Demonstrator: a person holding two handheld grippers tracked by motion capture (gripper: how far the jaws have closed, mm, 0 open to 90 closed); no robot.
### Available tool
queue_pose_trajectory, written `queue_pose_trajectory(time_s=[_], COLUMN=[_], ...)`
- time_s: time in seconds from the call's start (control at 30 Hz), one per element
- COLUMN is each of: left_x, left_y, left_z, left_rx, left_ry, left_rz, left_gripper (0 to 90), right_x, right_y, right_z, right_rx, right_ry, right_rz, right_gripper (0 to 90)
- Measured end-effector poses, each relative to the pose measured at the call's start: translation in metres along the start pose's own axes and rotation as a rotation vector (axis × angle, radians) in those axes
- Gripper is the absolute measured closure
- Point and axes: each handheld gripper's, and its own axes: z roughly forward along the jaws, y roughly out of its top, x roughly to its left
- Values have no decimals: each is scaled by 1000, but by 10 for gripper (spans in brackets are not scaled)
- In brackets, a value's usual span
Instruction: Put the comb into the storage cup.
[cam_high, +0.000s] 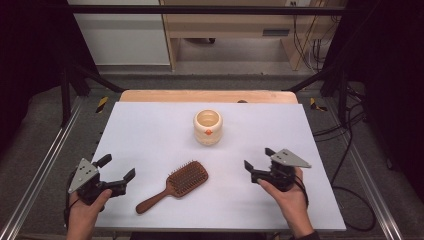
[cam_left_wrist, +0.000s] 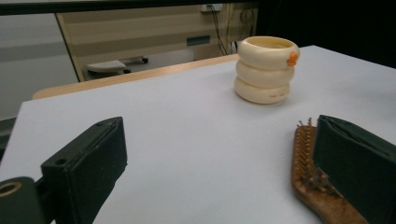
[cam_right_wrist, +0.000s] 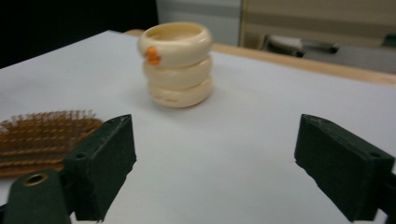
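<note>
While both grippers hover with jaws apart and empty, the hairbrush (cam_high: 174, 185) lies between them near the table's front, handle angled near-left toward the closer left gripper (cam_high: 116, 171), right gripper (cam_high: 260, 162) farther.

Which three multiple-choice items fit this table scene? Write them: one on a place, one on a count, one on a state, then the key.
1. Where does the hairbrush lie?
A. Inside the cup
B. On the white table top, nearer the person than the cream cup
C. On the floor

2. How many stacked rings shape the cup?
A. Three
B. One
C. Six

3. How do the right gripper jaws stand?
A. Shut on the brush
B. Shut on the cup
C. Open, holding nothing

Key: B, the high view shows the brush between the hands and the cup; A, both gripper views show three bulges; C, bare table lies between the jaws.
</note>
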Motion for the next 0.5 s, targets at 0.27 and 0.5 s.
queue_pose_trajectory(time_s=[0.27,0.5], left_x=[-31,-46], left_y=[22,30], left_z=[16,22], left_rx=[153,260], left_ry=[-75,-115], left_rz=[67,122], left_gripper=[37,40], right_x=[-34,-37], right_y=[-10,-17], right_z=[-28,-43], right_rx=[-77,-110], right_ry=[-65,-111], right_rz=[31,18], right_gripper=[90,104])
